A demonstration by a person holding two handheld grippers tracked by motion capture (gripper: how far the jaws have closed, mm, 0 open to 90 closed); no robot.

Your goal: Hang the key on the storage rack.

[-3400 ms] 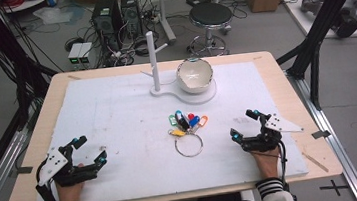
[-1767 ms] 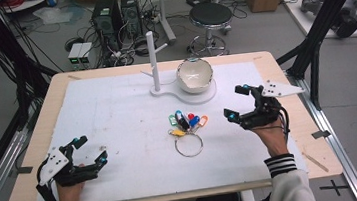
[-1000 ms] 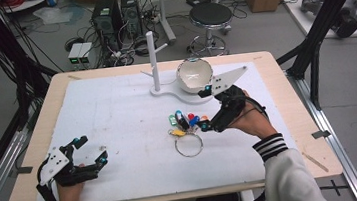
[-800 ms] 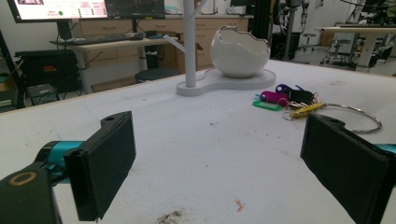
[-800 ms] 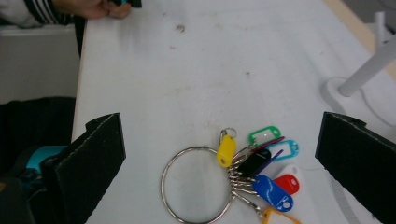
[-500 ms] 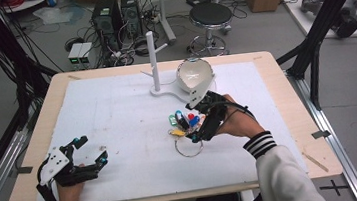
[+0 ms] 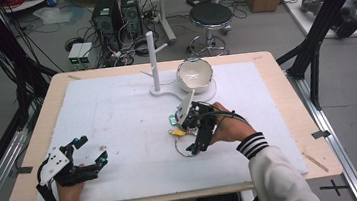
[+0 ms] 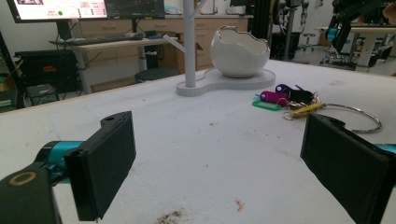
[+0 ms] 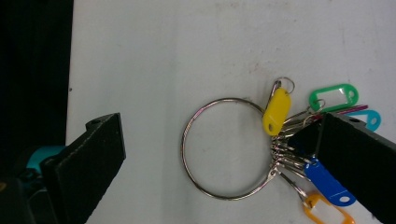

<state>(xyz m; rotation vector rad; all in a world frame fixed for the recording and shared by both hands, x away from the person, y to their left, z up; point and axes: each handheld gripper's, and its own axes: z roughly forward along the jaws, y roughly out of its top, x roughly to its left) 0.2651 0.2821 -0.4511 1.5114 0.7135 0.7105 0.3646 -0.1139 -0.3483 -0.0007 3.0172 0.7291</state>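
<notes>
Your right gripper (image 7: 189,129) hangs over the key ring (image 9: 226,148), jaws spread wide and pointing down at the worktop (image 7: 118,122). In the right gripper view the ring lies flat between the 2 jaws, nearer the right-hand one, touching neither. Its bunch of key tags (image 9: 322,154) fans out from the ring's right side, so the long axis runs from the bare ring toward that right-hand jaw, whose tip covers part of the bunch. The yellow tag (image 9: 276,111) lies across the ring's upper right edge; a green tag (image 9: 332,97) sits beyond it, a blue tag (image 9: 327,182) and an orange tag (image 9: 324,212) lower down.

Your left gripper (image 7: 86,155) rests on the worktop near you, well apart from the ring, jaws also spread with nothing between them. Ahead of it in the left gripper view stands the white post (image 8: 189,42) and the eggshell-shaped bowl (image 8: 239,52), both on 1 white base (image 8: 219,83). You cannot tell from these views whether the bowl holds anything.
</notes>
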